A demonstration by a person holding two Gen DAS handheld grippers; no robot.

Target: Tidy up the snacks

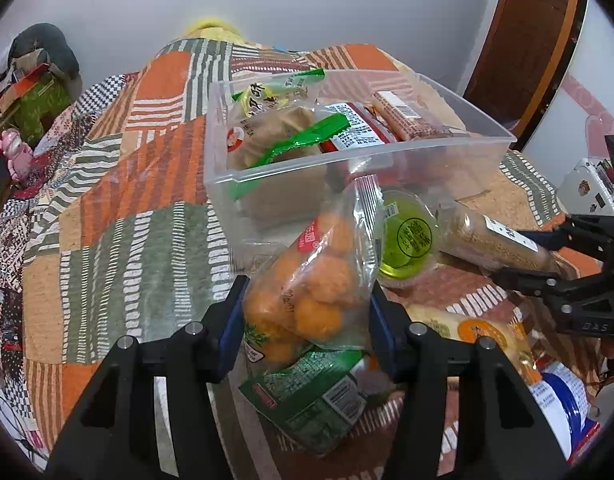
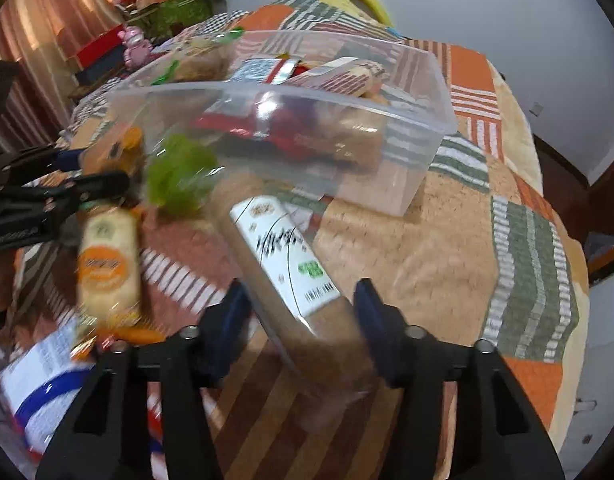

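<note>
One clear plastic bin (image 1: 359, 152) stands on a bed covered with a patchwork quilt (image 1: 119, 208), toward the far end of the bed, and it holds several snack packets: I count at least four, among them one bag of brown biscuits with a green strip (image 1: 283, 136), one red packet with a white label (image 1: 355, 128) and one long striped bar (image 1: 403, 116). The other snacks lie on the quilt just before the near wall of the bin. The left gripper (image 1: 307, 312) has its two blue fingers (image 1: 231, 320) closed narrow on one clear bag of orange round snacks (image 1: 319, 280), which stands between them and leans toward the bin wall. Under this bag lies one green packet (image 1: 311, 400). Beside it stands one small cup with a green lid (image 1: 411, 240), touching the bag. The right gripper (image 2: 303, 320) holds one long clear package of brown grains with a white label (image 2: 283, 264); its two fingers (image 2: 371, 312) press the near end, and the far end points to the bin. This view is blurred. Further along the near edge of the bed I count one pale packet with an orange circle (image 2: 107, 268) and one white packet with blue stripes (image 2: 43, 380). One pink toy figure (image 1: 17, 152) sits beyond the left edge of the bed.
</note>
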